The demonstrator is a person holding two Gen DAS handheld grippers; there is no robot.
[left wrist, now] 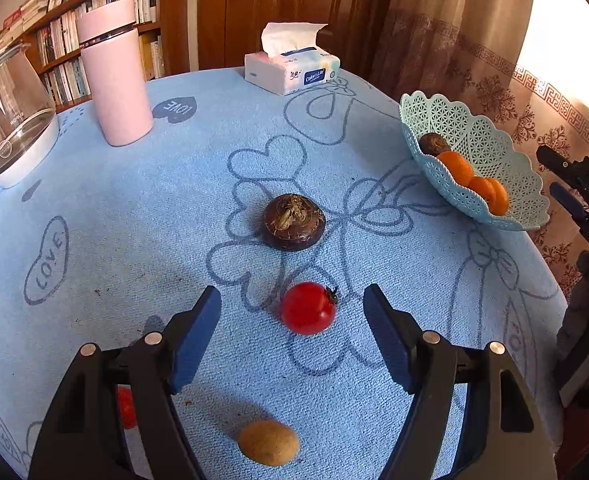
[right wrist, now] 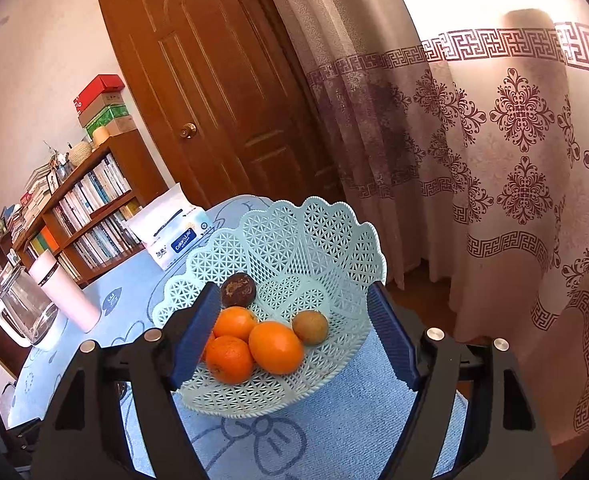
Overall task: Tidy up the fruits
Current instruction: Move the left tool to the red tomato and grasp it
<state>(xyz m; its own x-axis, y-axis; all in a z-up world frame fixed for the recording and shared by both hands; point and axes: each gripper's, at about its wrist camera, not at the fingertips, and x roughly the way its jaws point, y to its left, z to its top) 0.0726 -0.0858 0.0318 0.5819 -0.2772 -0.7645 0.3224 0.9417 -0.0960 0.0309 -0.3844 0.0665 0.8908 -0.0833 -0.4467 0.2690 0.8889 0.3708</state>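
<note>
Blue terry cloth with heart and "LOVE" prints covers the round table [left wrist: 142, 208]. Left gripper [left wrist: 292, 312] is seen with jaws wide, nothing held; a red cherry tomato [left wrist: 308, 308] lies on the cloth between the two blue pads, touching neither. Beyond it, toward the table centre, a dark brown water chestnut [left wrist: 293, 222] sits alone. Near the camera, a tan oval fruit [left wrist: 268, 442] lies between the gripper arms, and a second red fruit [left wrist: 125, 407] is partly hidden behind the left finger.

Right gripper [right wrist: 294, 328] is held over the light blue lattice basket [right wrist: 334, 240], jaws wide and empty. Inside the basket are noted three oranges [right wrist: 275, 346], a brown kiwi-like fruit [right wrist: 310, 327] and a dark round fruit [right wrist: 238, 290]. The basket stands at the right edge of the table, with the patterned curtain [right wrist: 514, 160] just behind.

At far left stand a pink flask [left wrist: 114, 76] and a glass kettle [left wrist: 12, 120]; a tissue pack [left wrist: 292, 66] lies at the far edge. Open cloth is left between the chestnut and the basket.
</note>
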